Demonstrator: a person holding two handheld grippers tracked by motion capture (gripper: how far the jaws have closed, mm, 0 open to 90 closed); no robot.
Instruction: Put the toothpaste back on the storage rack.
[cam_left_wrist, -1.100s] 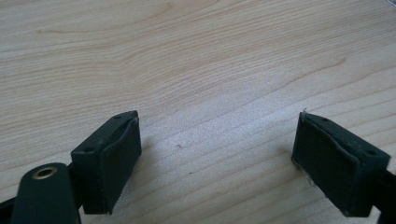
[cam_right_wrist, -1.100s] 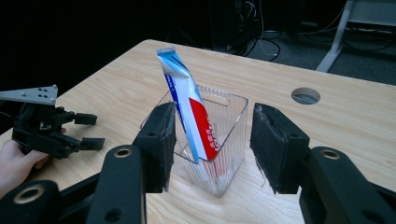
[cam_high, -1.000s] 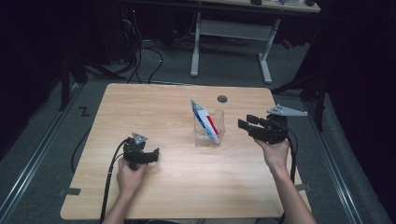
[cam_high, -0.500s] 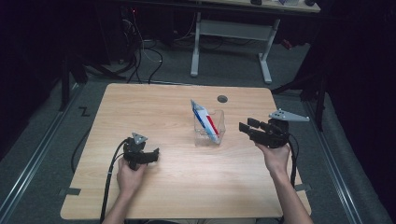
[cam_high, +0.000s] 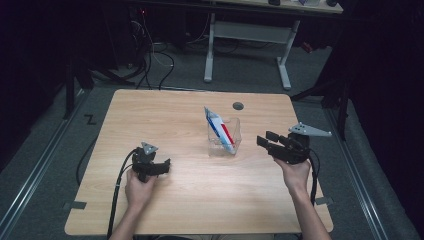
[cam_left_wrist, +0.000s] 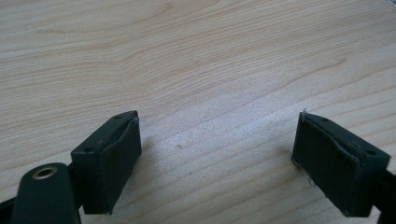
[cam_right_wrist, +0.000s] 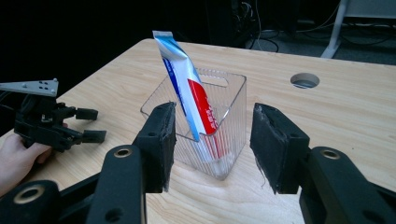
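A clear plastic box (cam_high: 224, 137) (cam_right_wrist: 204, 116) stands near the middle of the wooden table (cam_high: 165, 120). A blue, white and red toothpaste tube (cam_high: 219, 129) (cam_right_wrist: 186, 93) leans upright inside it, its crimped end up. My right gripper (cam_high: 265, 141) (cam_right_wrist: 212, 144) hovers just right of the box, open, jaws pointing at it, with nothing between them. My left gripper (cam_high: 165, 165) (cam_left_wrist: 217, 158) rests low over the bare tabletop at the front left, open and empty. It also appears far off (cam_right_wrist: 91, 124) in the right gripper view.
A round cable hole (cam_high: 238, 106) (cam_right_wrist: 304, 80) sits in the table behind the box. Cables trail from both grippers off the front edge. A white-legged desk (cam_high: 245, 35) stands on the floor beyond the table.
My right gripper has dropped lower and come slightly nearer the front edge, still beside the box. The left gripper has stayed put.
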